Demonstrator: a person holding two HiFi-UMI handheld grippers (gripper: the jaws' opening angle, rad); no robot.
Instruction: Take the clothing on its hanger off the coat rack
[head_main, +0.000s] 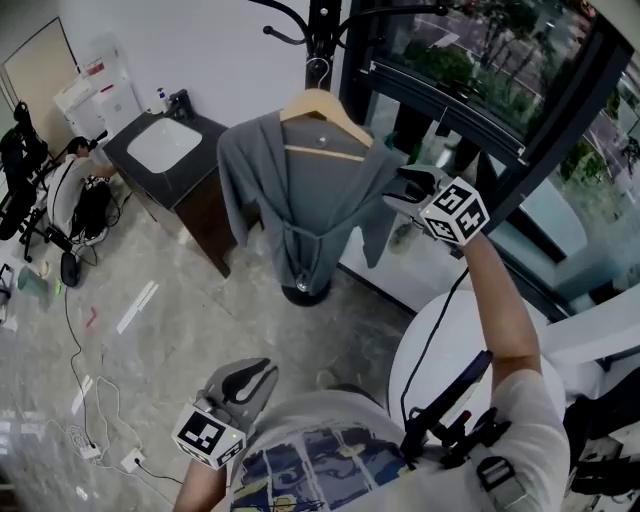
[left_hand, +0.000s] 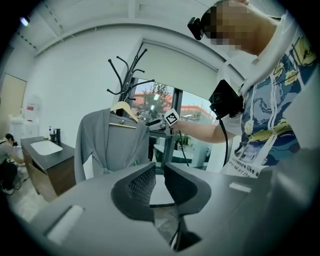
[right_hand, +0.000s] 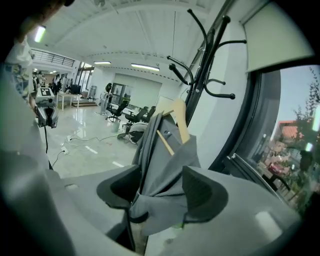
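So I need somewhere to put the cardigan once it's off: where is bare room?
Bare floor between the sink cabinet, the coat rack's base and the left gripper; the round white table too. Crowded: cables along the left.

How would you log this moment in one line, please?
robe: hanging on rack | right gripper: open, robe between jaws | left gripper: empty, low

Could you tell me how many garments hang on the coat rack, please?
1: the grey garment on the wooden hanger, on the coat rack by the window; its other hooks look bare.
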